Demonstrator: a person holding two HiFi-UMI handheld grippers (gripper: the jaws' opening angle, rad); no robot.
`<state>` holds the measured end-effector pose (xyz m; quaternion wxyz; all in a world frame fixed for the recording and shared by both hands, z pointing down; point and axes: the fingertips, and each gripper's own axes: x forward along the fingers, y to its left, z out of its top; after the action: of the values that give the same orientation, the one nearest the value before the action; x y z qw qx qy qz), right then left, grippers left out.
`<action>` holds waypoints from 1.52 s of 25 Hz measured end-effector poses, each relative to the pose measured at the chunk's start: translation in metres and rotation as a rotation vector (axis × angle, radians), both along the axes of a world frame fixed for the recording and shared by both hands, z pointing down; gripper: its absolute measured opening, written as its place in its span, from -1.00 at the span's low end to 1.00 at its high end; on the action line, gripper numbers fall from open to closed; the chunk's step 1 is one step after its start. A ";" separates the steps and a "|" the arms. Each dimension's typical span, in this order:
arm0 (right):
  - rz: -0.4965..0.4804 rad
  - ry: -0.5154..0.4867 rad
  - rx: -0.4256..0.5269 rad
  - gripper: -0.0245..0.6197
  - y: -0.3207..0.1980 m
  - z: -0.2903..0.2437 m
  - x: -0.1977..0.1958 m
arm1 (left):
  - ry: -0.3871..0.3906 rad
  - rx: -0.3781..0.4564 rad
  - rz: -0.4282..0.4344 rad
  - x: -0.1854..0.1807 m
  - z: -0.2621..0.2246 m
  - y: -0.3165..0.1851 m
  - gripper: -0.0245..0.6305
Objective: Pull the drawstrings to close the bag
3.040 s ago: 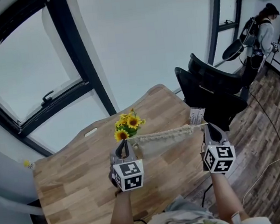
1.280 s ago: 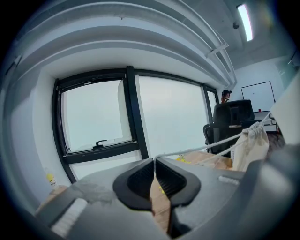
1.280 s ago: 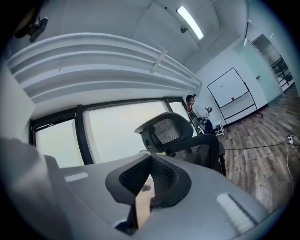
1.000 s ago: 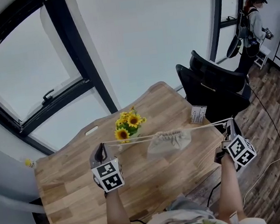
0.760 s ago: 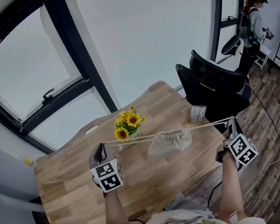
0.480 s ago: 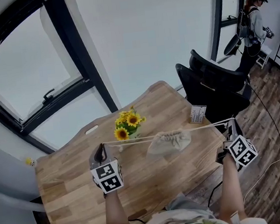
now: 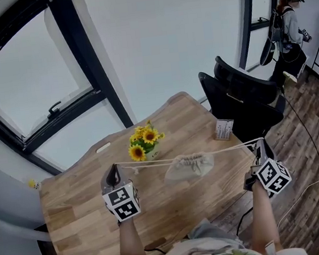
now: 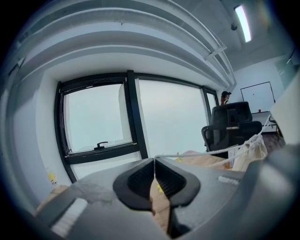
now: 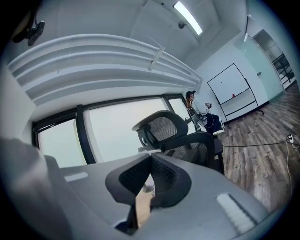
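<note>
A beige cloth drawstring bag is sitting over the middle of a light wooden desk, its mouth puckered tight; whether it is touching the boards cannot be told. Pale cord drawstrings are running out from its mouth to both sides, nearly level. The left gripper is holding the cords' end out over the desk's left part; its jaws are closing, tips pressing together on the cord, which is leaving them toward the bag in the left gripper view. The right gripper is hanging just past the desk's right edge, above the brown plank floor, its jaws pressed together on the other end. A small pot of yellow sunflowers is standing just behind the cords, and a small white card is standing near the far right edge. 2 black mesh office chairs are standing beside the desk. A black-framed window is filling the pale wall behind, and a person is standing far off.
</note>
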<state>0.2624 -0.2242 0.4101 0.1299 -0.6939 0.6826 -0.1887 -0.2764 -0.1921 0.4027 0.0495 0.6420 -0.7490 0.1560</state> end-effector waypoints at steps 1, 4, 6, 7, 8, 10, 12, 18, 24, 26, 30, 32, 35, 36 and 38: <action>-0.005 0.003 -0.002 -0.91 0.001 0.001 -0.001 | 0.006 0.004 -0.004 -0.001 0.001 0.001 -0.88; -0.003 -0.035 -0.006 -0.91 0.003 0.006 -0.003 | 0.031 0.002 -0.045 -0.008 0.007 0.005 -0.88; 0.047 -0.069 -0.008 -0.91 0.005 0.007 0.001 | 0.035 -0.021 -0.078 -0.011 0.013 0.004 -0.88; 0.080 -0.074 -0.005 -0.91 0.005 0.006 0.004 | 0.038 -0.032 -0.084 -0.011 0.016 0.003 -0.88; 0.106 -0.077 0.003 -0.92 0.006 0.004 0.008 | 0.047 -0.039 -0.081 -0.009 0.018 0.001 -0.88; 0.114 -0.088 0.028 -0.92 0.004 -0.001 0.012 | 0.069 -0.042 -0.064 -0.008 0.019 0.000 -0.88; 0.098 -0.094 0.044 -0.91 0.002 -0.006 0.013 | 0.083 -0.036 -0.054 -0.009 0.018 0.000 -0.88; 0.104 -0.080 0.041 -0.91 0.007 -0.003 0.015 | 0.053 -0.002 -0.022 0.000 0.006 -0.002 -0.88; 0.111 -0.003 0.056 -0.91 0.008 -0.013 0.015 | 0.039 0.025 0.005 0.006 -0.001 -0.006 -0.88; 0.114 0.010 0.056 -0.91 0.009 -0.014 0.016 | 0.028 0.028 0.017 0.010 -0.002 -0.006 -0.88; 0.113 0.015 0.051 -0.91 0.009 -0.011 0.017 | 0.017 0.030 0.016 0.010 -0.002 -0.007 -0.88; 0.108 0.018 0.052 -0.91 0.009 -0.011 0.016 | 0.004 0.031 0.013 0.009 -0.002 -0.007 -0.88; 0.098 0.023 0.052 -0.91 0.007 -0.011 0.013 | 0.003 0.032 0.008 0.007 -0.002 -0.006 -0.88; 0.095 0.025 0.051 -0.91 0.007 -0.012 0.011 | 0.006 0.032 0.006 0.006 -0.001 -0.006 -0.88; 0.090 0.029 0.052 -0.91 0.007 -0.013 0.010 | 0.009 0.034 0.002 0.004 -0.002 -0.004 -0.88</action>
<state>0.2720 -0.2169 0.3975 0.1464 -0.7230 0.6572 -0.1551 -0.2720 -0.1964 0.4008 0.0415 0.6444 -0.7506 0.1404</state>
